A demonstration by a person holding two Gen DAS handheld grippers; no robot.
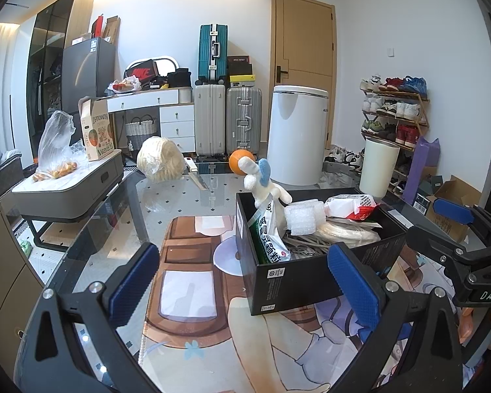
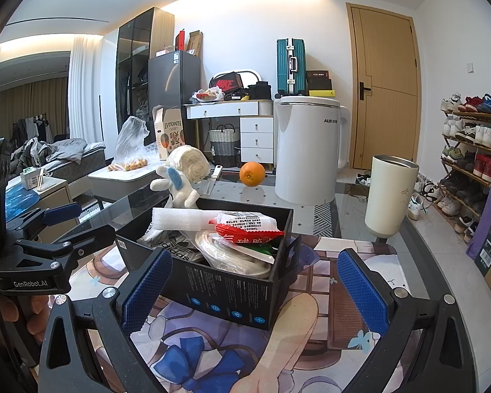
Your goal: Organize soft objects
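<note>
A black box (image 1: 294,281) (image 2: 232,291) stands on the printed mat on the glass table. It holds a white plush toy with blue ears (image 1: 262,183) (image 2: 178,183), white foam (image 1: 302,217) (image 2: 176,219), a red and white snack packet (image 1: 350,206) (image 2: 248,226), a green and white packet (image 1: 270,239) and a coiled pale cord (image 2: 232,255). My left gripper (image 1: 245,281) is open and empty, just left of the box front. My right gripper (image 2: 255,288) is open and empty, its fingers on either side of the box's near corner.
An orange (image 1: 240,162) (image 2: 252,173), a wrapped noodle bundle (image 1: 160,160), a knife (image 1: 196,177), a white kettle (image 2: 307,150) and a cream tumbler (image 2: 391,193) stand further back on the table. Suitcases, drawers and a shoe rack (image 2: 474,150) line the room.
</note>
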